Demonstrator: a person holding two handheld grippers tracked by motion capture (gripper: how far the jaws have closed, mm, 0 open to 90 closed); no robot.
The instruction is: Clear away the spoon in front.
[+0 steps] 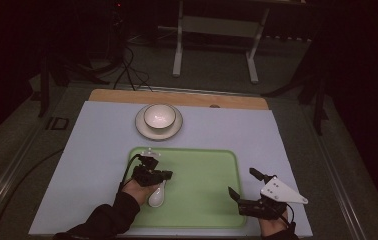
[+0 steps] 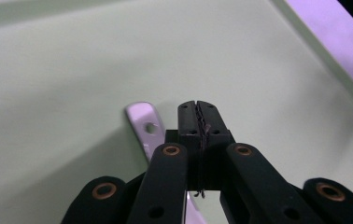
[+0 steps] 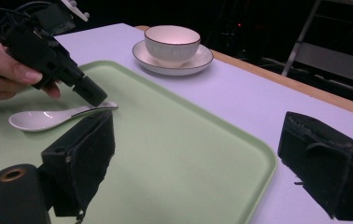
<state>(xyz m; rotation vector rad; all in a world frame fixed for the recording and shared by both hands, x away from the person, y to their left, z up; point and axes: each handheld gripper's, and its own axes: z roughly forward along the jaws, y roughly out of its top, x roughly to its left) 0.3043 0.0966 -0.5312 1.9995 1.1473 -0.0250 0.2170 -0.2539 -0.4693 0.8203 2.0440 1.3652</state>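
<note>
- Green tray lies near the front edge of the pale purple mat on the table, and a white spoon lies flat on the tray, near its front left corner.
- The spoon's round end points toward the person – its thin handle points away, toward the far edge of the tray.
- The left gripper hangs right over the handle. Its jaws are pressed together with nothing between them, and the handle end sits just beside the tips, to the left in the left gripper view.
- In the right gripper view the left gripper's tip looks very close to the handle, maybe touching; I cannot tell for sure.
- The right gripper waits over the tray's front right corner, well apart from the spoon, with its jaws wide apart and empty.
- So the left hand is the nearer one. To pick up the spoon, I think it would need to open its jaws and slide a bit sideways onto the handle.
- A white bowl sits on a saucer beyond the tray's far edge.
</note>
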